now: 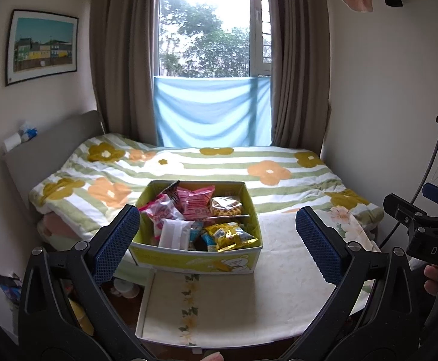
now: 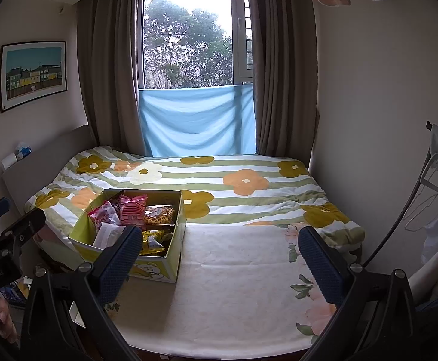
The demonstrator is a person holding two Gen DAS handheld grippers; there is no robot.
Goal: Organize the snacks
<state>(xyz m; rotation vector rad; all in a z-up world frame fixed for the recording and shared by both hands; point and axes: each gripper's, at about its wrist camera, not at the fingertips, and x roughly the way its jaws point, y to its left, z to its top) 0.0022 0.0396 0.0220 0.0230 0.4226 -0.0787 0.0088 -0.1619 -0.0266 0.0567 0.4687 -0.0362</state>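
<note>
A yellow-green cardboard box [image 1: 194, 258] stands on the bed's near part, full of snack packets: a pink packet [image 1: 196, 201], a yellow packet [image 1: 228, 236], a white packet [image 1: 175, 234] and a bag of brown pretzel-like snacks [image 1: 227, 206]. My left gripper [image 1: 215, 240] is open, held just in front of the box with nothing between its blue pads. In the right wrist view the box [image 2: 158, 267] sits at the left. My right gripper [image 2: 217, 258] is open and empty over the cream sheet, to the right of the box.
The bed carries a striped flower quilt [image 1: 219, 165] at the back and a cream sheet [image 2: 234, 285] in front. A flat cream board [image 1: 197, 303] lies before the box. Window and curtains stand behind, a clothes rack [image 2: 435, 186] at the right, floor clutter at the left.
</note>
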